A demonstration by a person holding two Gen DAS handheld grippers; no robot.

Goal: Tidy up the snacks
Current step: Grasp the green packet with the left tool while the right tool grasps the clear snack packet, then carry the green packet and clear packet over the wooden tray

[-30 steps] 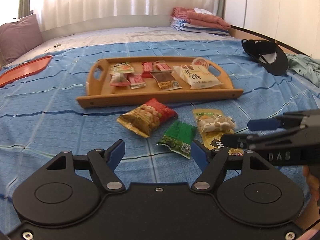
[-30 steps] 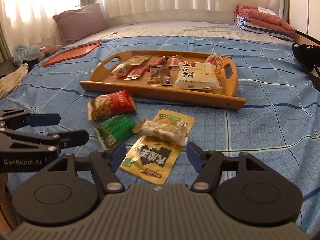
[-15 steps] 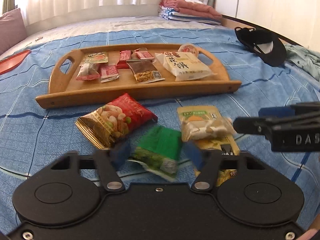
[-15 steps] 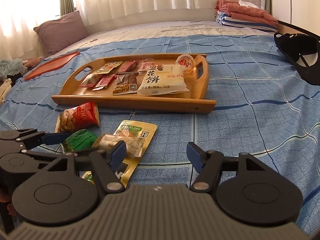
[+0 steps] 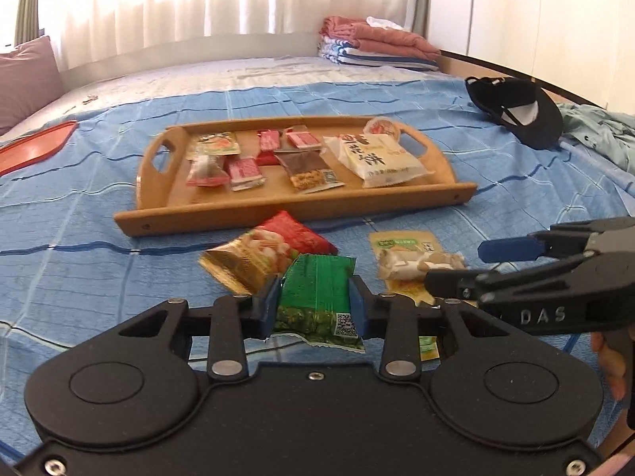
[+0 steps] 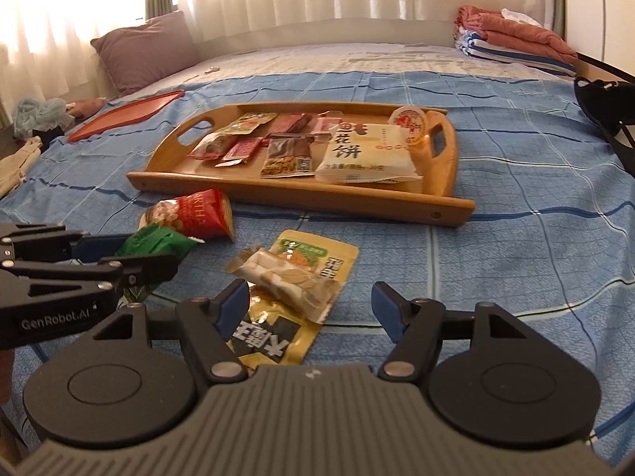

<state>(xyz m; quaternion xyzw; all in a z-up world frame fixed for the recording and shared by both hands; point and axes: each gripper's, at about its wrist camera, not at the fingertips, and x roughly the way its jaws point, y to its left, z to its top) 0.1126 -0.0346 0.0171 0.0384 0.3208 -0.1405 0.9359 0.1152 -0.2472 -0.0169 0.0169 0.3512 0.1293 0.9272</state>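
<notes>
The green snack packet (image 5: 317,297) lies on the blue bedspread (image 5: 79,269) in front of the wooden tray (image 5: 278,202), nipped at its sides by the left gripper (image 5: 313,303), whose jaws have just been closing on it; its slick, crumpling film could slip free when lifted. It touches the red packet (image 5: 274,250), which might get dragged, though blur hides the overlap. To the right, the right gripper (image 6: 309,307) hangs tilted downward, jaws spread and empty above the 2 yellow packets (image 6: 293,277).

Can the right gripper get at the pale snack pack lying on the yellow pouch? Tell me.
Probably yes. The right gripper stands open just short of the pale snack pack, which lies on top of the yellow pouch with nothing over it.
</notes>
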